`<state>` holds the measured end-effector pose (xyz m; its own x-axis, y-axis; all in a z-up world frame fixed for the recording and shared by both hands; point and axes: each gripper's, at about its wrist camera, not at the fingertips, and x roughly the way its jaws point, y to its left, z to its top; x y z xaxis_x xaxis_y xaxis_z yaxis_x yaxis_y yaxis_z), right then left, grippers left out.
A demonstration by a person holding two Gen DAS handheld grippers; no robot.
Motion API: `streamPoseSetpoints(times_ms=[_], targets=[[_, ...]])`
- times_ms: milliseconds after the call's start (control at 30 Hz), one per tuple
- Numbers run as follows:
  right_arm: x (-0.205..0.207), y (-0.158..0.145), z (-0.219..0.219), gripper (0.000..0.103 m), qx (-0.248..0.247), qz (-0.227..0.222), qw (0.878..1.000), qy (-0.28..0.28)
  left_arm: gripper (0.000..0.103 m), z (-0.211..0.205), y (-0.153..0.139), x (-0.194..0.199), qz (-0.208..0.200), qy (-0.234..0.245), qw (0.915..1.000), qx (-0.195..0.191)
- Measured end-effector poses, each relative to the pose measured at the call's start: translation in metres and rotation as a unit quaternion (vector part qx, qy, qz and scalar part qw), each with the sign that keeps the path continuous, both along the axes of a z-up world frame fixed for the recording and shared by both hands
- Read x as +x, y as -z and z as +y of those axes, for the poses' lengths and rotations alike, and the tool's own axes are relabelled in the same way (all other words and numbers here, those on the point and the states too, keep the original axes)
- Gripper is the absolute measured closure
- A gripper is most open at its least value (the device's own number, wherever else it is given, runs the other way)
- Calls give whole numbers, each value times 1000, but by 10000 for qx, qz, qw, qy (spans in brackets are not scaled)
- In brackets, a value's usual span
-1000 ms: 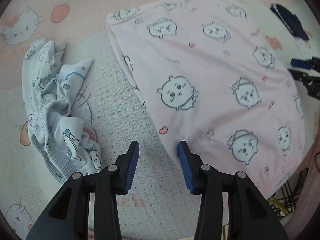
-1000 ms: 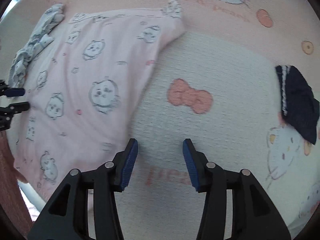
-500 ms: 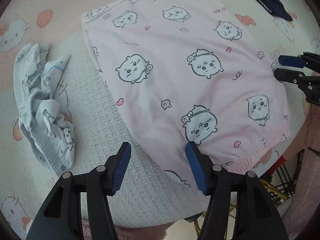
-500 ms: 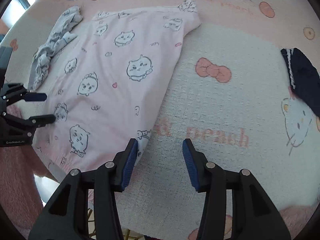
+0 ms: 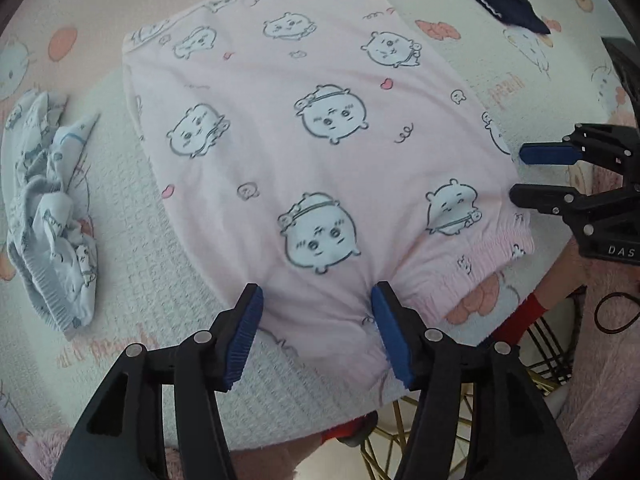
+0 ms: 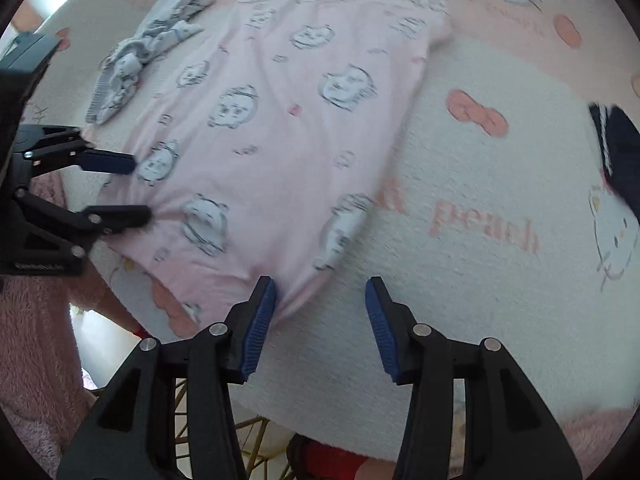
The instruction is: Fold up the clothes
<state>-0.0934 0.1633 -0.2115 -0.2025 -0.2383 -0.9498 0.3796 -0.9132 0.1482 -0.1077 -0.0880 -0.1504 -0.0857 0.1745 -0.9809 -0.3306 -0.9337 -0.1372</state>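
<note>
Quick update on the folding. A second ago both tools sat further up, one beside each long side of the pink garment (image 5: 320,140). Now both parked at its near elastic hem (image 5: 500,240), at the bottom of each wrist view. Looks like lining up for a two-corner pickup and a fold away from the near edge, though that's only a guess.

Left gripper (image 5: 316,296): spread much wider than a second ago, and just now starting to ease back in. Hem cloth lying between the pads, bunched a little toward the right-hand one, but nothing pinched yet, so released.

Right gripper (image 6: 320,284): same gap as a second ago, also released. Hem corner just beside its left pad, mostly bare blanket (image 6: 460,280) between the fingers. Probably needs a nudge toward frame left before squeezing, otherwise likely to grab blanket or nothing.

Pink garment itself: flat on the blanket, filling the centre of the left view and the centre-left of the right view, near hem close to the table edge.

Head count:
- 2 grippers
- 1 pink garment, spread out
- 1 pale blue garment (image 5: 48,216), crumpled, far left of the left view, well apart from the pink one
- 1 dark navy piece (image 5: 504,2), upper right
- 1 cartoon blanket under everything
</note>
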Motion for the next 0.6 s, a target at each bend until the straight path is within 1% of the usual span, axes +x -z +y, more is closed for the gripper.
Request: streamPoseSetpoints(times_ms=[33,67,100,133,200,267,333,400,467,533,567,600], targets=[[0,-2,7,56,-81,-50,9998,158,45,-9,-5,-2,-192,-135,9992,320],[0,-3,13,56,-162,-93,9993,315,45,-20,-13,-7,-433,-354,9909,1222],[0,-8,17,56,-253,8,9988,426,45,-30,-23,-12,-473,-507,9798,1875],[0,-13,21,56,-346,108,9979,538,45,-35,-35,-16,-257,-562,9777,2009],[-2,-20,29,56,-551,264,9948,812,45,-42,-50,-23,311,-614,9873,1435],[-9,-25,34,56,-629,378,9920,1027,45,-49,-65,-30,876,-662,9903,853],[-20,-29,37,56,-610,470,9903,1159,45,-54,-66,-51,1070,-755,9898,558],[-41,-32,39,56,-461,520,9913,1121,45,-37,-45,-76,1228,-776,9886,384],[-64,-37,41,56,-348,613,9915,1093,45,-26,-32,-99,1355,-757,9878,156],[-95,-41,43,56,-298,696,9917,1036,45,-14,-17,-121,1392,-688,9878,-109],[-110,-41,44,56,-261,720,9917,1033,45,0,-5,-129,1396,-652,9879,-151],[-125,-41,45,56,-226,741,9916,1033,45,4,2,-138,1392,-646,9881,-134]])
